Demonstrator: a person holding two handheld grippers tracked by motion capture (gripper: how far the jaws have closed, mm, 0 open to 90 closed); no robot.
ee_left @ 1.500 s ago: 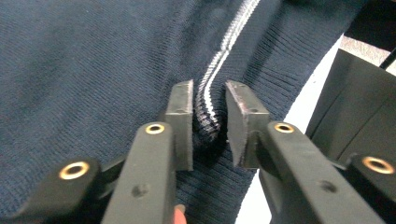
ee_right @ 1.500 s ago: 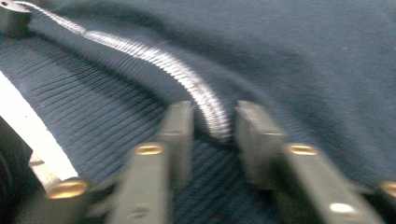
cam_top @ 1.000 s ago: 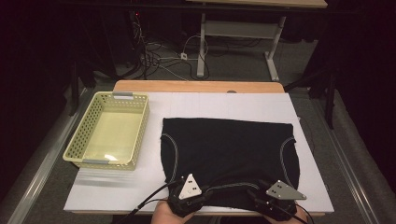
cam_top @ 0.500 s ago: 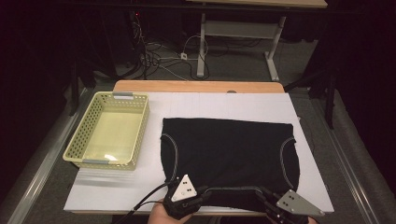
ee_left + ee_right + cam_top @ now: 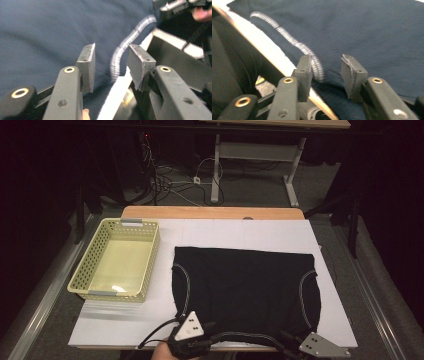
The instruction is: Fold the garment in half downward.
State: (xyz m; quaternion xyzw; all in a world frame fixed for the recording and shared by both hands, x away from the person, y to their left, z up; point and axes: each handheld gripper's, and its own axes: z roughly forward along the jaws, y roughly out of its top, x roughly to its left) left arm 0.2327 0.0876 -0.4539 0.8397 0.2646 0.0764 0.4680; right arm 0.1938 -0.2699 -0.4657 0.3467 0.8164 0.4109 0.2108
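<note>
A black garment with white stitched seams lies flat on the white board. My left gripper hovers at its near left corner and my right gripper at its near right corner, both by the table's front edge. In the left gripper view the jaws have just been opening and stand apart over the stitched hem of the cloth, pressing on nothing. In the right gripper view the jaws have likewise just been opening above the seam of the cloth, with no fabric pinched.
A pale yellow perforated basket stands on the board's left side, with nothing in it. A wooden strip runs along the board's far edge. Beyond are table legs and cables on the floor. Bare board lies between basket and garment.
Both grippers have drawn back toward the near edge of the table and slightly apart. The garment lies as before.
</note>
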